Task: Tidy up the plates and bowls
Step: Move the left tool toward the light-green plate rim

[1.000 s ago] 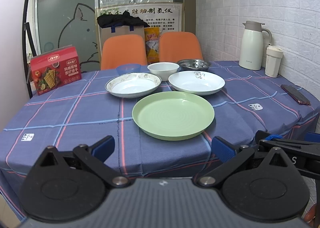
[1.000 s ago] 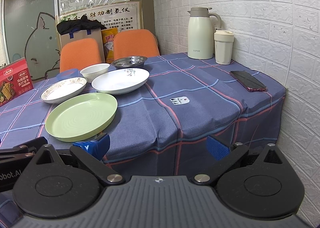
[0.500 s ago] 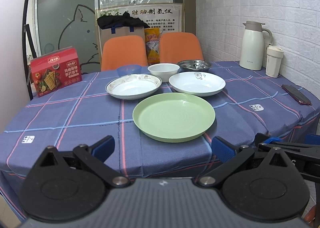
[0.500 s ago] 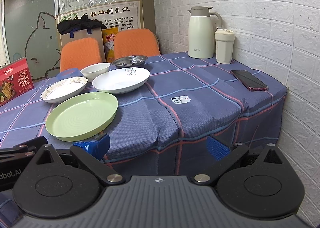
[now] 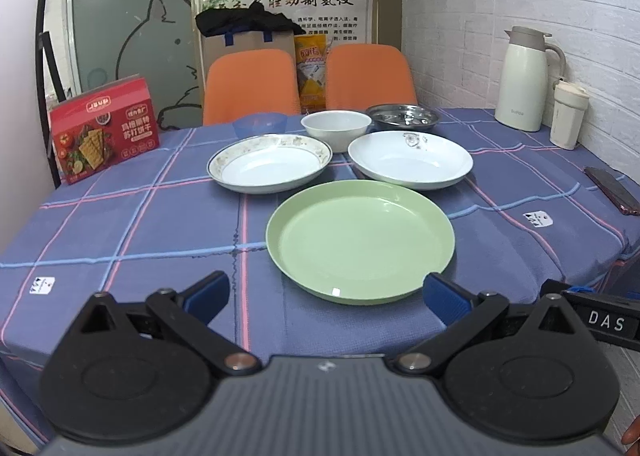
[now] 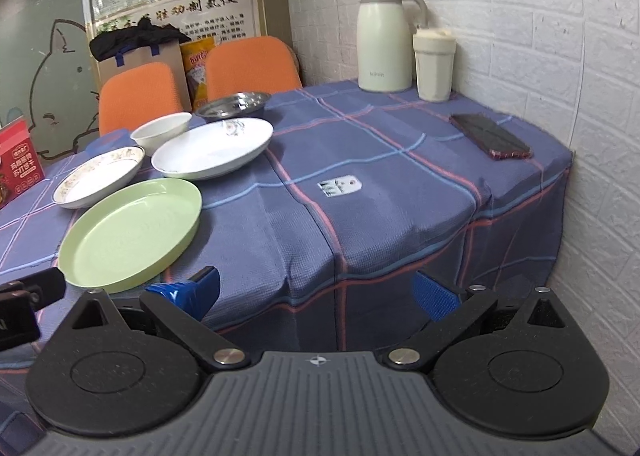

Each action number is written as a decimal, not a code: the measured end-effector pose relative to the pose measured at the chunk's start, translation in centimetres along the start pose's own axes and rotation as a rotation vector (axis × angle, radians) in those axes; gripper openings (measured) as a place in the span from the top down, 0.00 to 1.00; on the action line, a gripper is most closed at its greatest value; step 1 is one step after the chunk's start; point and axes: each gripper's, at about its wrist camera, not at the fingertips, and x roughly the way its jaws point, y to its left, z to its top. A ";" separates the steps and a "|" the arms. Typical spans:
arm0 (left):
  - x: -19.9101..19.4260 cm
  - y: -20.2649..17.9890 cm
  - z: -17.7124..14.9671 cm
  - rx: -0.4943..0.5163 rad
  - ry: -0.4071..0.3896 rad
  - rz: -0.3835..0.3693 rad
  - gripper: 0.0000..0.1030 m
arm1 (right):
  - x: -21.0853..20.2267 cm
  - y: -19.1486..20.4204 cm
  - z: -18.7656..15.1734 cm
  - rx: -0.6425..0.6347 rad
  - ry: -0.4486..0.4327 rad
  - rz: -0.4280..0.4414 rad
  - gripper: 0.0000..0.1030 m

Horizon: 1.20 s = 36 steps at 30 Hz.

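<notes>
A green plate (image 5: 360, 240) (image 6: 132, 232) lies nearest the table's front edge. Behind it sit a patterned-rim white plate (image 5: 270, 168) (image 6: 100, 176) on the left and a plain white plate (image 5: 410, 160) (image 6: 214, 150) on the right. Farther back stand a blue bowl (image 5: 260, 124), a white bowl (image 5: 336, 128) (image 6: 162, 130) and a steel bowl (image 5: 402, 116) (image 6: 234, 104). My left gripper (image 5: 326, 296) is open, just short of the green plate's near rim. The right gripper (image 6: 316, 290) hangs open at the table's front edge, right of the green plate, holding nothing.
A red cracker box (image 5: 104, 128) stands at the back left. A cream thermos (image 5: 526, 78) (image 6: 384, 38) and a cup (image 6: 434, 64) sit by the brick wall, a phone (image 6: 490, 136) lies on the right. Two orange chairs (image 5: 250, 84) stand behind the blue checked tablecloth (image 6: 380, 184).
Both grippers have risen and edged closer to the table. The dishes have not moved, and both grippers remain open.
</notes>
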 end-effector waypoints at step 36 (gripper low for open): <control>12.8 3.6 7.9 -0.051 0.116 0.148 0.00 | 11.9 7.8 8.0 -0.223 0.184 0.131 0.12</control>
